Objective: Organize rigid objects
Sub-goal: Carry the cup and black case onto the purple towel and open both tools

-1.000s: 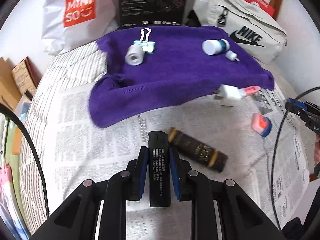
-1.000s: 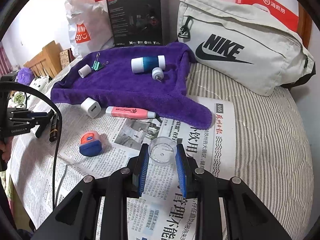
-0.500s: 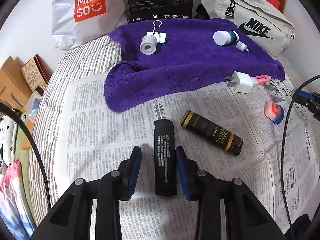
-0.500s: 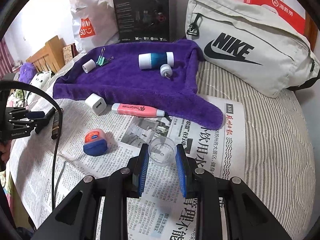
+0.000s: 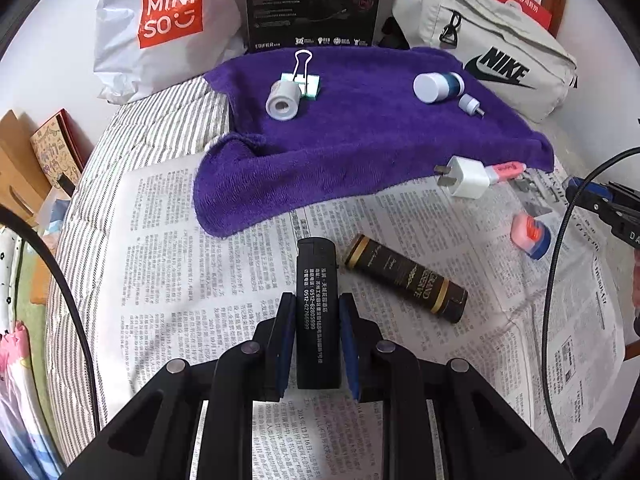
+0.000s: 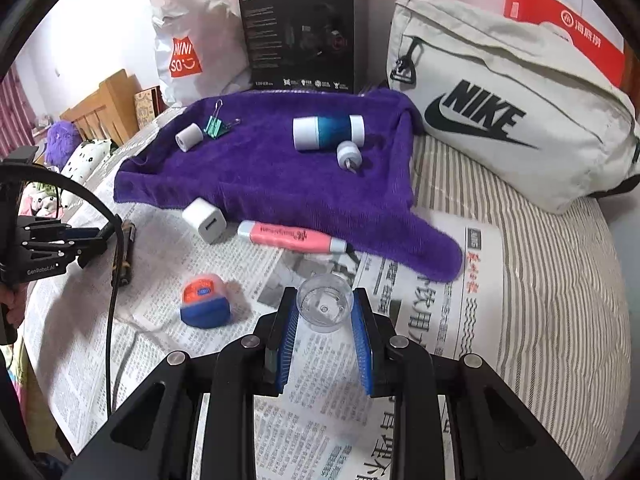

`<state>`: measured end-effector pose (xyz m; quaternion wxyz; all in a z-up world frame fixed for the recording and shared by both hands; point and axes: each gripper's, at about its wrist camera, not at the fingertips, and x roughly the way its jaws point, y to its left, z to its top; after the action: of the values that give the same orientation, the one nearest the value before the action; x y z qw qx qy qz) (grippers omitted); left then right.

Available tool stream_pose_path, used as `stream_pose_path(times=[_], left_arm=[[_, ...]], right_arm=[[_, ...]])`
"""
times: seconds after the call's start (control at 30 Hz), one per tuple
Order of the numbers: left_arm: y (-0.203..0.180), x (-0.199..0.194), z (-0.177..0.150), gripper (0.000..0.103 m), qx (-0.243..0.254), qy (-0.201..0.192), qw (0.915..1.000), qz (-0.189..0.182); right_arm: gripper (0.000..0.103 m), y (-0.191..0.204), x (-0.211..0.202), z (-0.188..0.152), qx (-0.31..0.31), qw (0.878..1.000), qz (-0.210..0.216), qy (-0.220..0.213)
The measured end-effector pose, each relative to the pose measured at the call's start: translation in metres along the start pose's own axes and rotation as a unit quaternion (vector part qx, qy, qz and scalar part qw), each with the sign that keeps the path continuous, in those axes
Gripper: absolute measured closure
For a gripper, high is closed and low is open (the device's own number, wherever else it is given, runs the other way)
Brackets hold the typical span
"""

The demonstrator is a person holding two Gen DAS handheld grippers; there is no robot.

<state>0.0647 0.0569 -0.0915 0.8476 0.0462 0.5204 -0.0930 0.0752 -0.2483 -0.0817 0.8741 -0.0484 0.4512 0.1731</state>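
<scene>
My left gripper (image 5: 316, 312) is shut on a black lighter (image 5: 317, 280), its pads pressed on both sides, over the newspaper (image 5: 200, 280). A dark tube with gold bands (image 5: 406, 278) lies just right of it. My right gripper (image 6: 325, 312) is shut on a clear plastic cap (image 6: 325, 307) above the newspaper (image 6: 420, 320). On the purple towel (image 5: 360, 140) lie a white tape roll (image 5: 282, 100), a green binder clip (image 5: 306, 80), a white-and-blue bottle (image 5: 438, 86) and a small white cap (image 5: 470, 105).
A white charger plug (image 6: 206, 220), a pink highlighter (image 6: 290, 236) and an orange-and-blue tin (image 6: 204, 300) lie on the newspaper by the towel's near edge. A Nike bag (image 6: 512, 120), a black box (image 6: 298, 32) and a Miniso bag (image 5: 160, 28) stand behind.
My left gripper was shut on the lighter, opened around it as it lay on the newspaper, and has closed on it again. The right gripper moved slightly, still holding the clear cap.
</scene>
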Motion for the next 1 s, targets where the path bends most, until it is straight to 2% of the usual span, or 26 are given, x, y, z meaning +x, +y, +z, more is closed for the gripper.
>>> stream_pose_path(times=[0.37,0.57,1.0], left_arm=[[0.005,-0.026,0.03,0.082,0.01,-0.035,0.9992,-0.015],[0.007,-0.033,0.053,0.082,0.017,-0.049,0.9985,-0.017],[0.002,-0.007,0.091,0.082,0.027,-0.041,0.9985,-0.025]], right_arm=[[0.076,0.011,-0.014,0.037,-0.03,0.999,0.004,-0.033],[0.076,0.011,-0.011,0.052,-0.035,0.999,0.004,-0.038],[0.076,0.001,0.013,0.086,-0.041,0.998,0.004,-0.037]])
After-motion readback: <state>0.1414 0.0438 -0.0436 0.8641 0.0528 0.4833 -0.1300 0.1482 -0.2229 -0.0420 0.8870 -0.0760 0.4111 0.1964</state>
